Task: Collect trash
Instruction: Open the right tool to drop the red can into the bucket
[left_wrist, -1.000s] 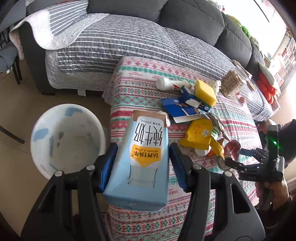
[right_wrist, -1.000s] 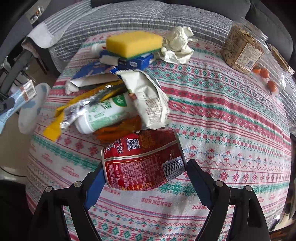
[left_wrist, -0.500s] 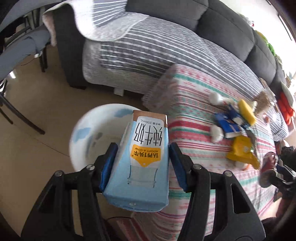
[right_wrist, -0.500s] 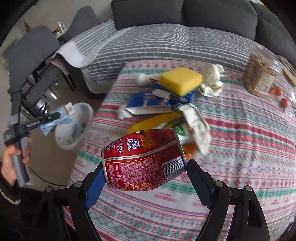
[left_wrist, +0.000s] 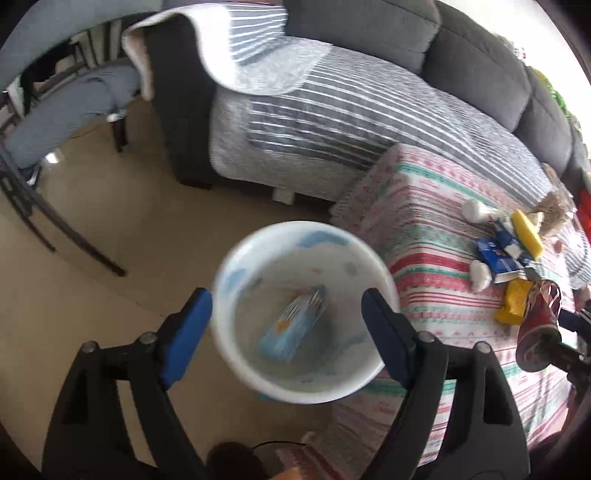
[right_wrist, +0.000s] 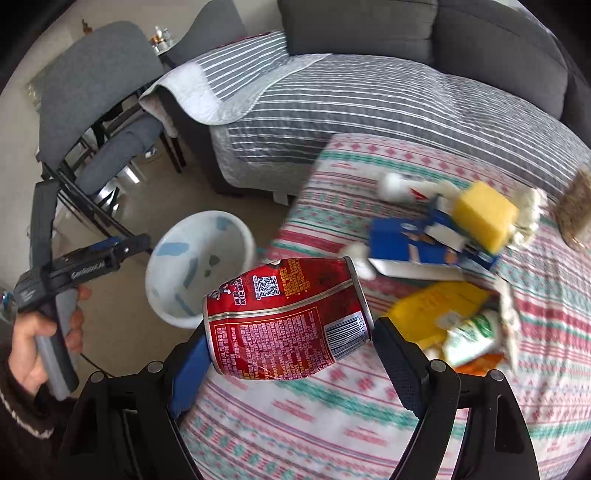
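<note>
White plastic makes the one bin (left_wrist: 306, 314) on the floor beside the table (right_wrist: 369, 424), and one pale blue milk carton (left_wrist: 293, 328) lies inside it, blurred, so its print cannot be read. Two tools are in view. The left tool (left_wrist: 286, 328) hangs above the bin; its jaws have just been opening and now stand wide, with nothing between the two blue pads. The right tool (right_wrist: 288, 347) is above the table edge and holds one red can (right_wrist: 286, 319), dented, pressed sideways between its pads. On the striped cloth of the table I count one yellow sponge (right_wrist: 484, 218), one dark blue carton (right_wrist: 410, 245) torn open, one white bottle (right_wrist: 406, 188) lying down, one yellow wrapper (right_wrist: 439, 310) and one white and green packet (right_wrist: 469, 336); these are smeared by motion, and small pieces among them cannot be told apart. One jar (right_wrist: 576, 206) is cut off at the right border. One hand (right_wrist: 40, 332) with a dark sleeve grips the handle of the left tool. Behind stands one grey sofa (right_wrist: 424, 44) with a striped cover, and one grey chair (right_wrist: 96, 85) at the left.
</note>
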